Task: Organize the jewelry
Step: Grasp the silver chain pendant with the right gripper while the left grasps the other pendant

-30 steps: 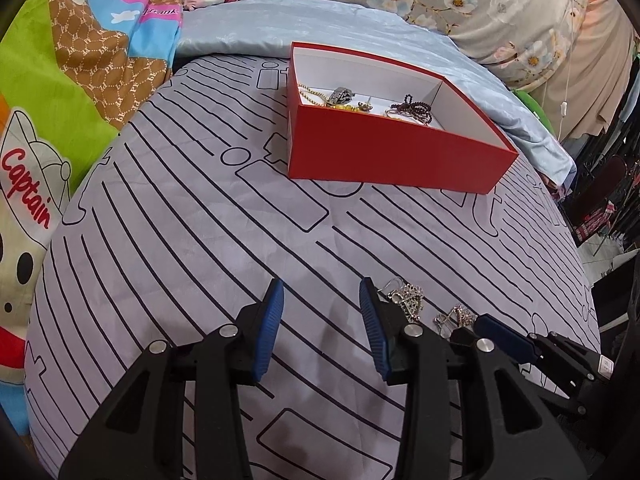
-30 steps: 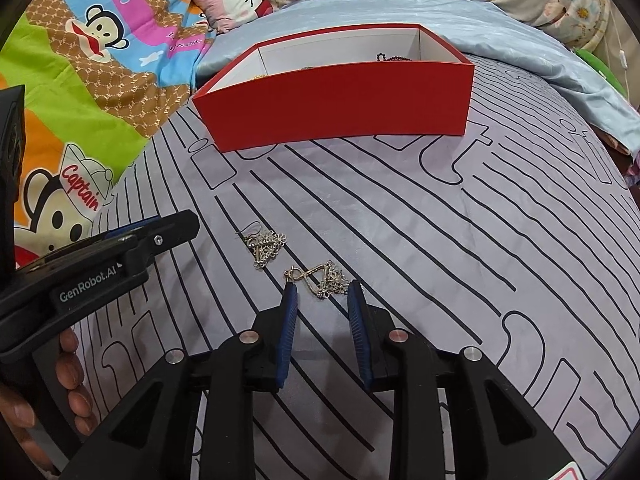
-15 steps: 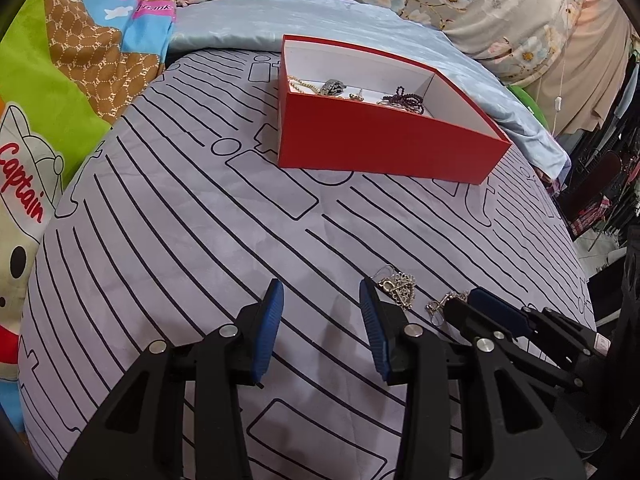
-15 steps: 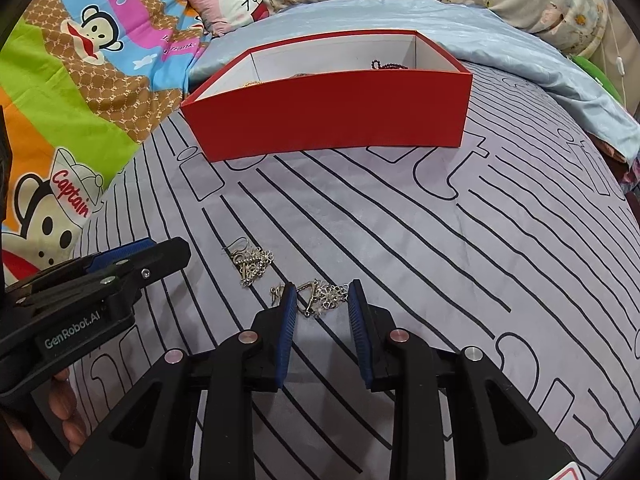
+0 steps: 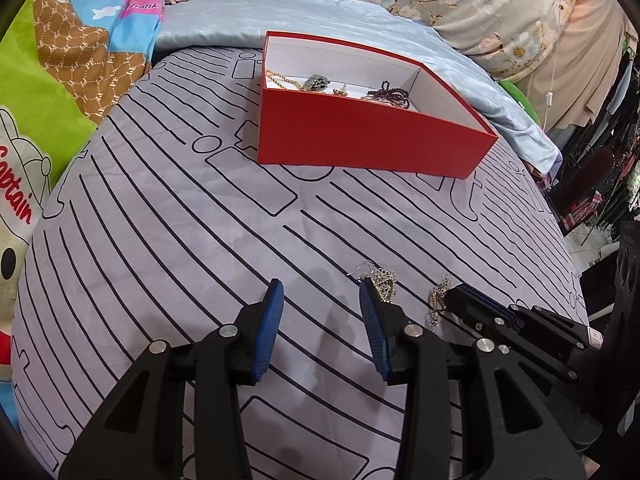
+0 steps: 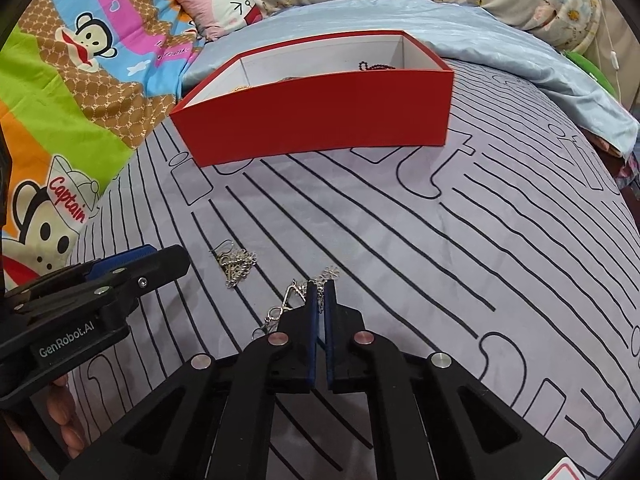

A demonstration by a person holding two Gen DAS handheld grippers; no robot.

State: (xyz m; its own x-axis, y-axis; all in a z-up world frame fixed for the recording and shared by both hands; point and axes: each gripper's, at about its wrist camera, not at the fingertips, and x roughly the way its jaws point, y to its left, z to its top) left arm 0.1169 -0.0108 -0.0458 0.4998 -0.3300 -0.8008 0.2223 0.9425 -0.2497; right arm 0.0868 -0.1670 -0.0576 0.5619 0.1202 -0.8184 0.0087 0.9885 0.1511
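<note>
Well short of the open red cardboard box (image 6: 316, 108), my right hand-held gripper (image 6: 319, 292) pinches the silver filigree earring (image 6: 298, 296), box straight ahead.

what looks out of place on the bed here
Two silver earrings lie loose on the striped sheet, outside the red box holding the other jewelry. One sits untouched; the right gripper is pinching the other.

The left gripper (image 5: 320, 312) hovers with fingers (image 5: 269, 330) spread wide; the right gripper (image 6: 320, 292) is pinched nearly closed (blue pads almost touching).
</note>
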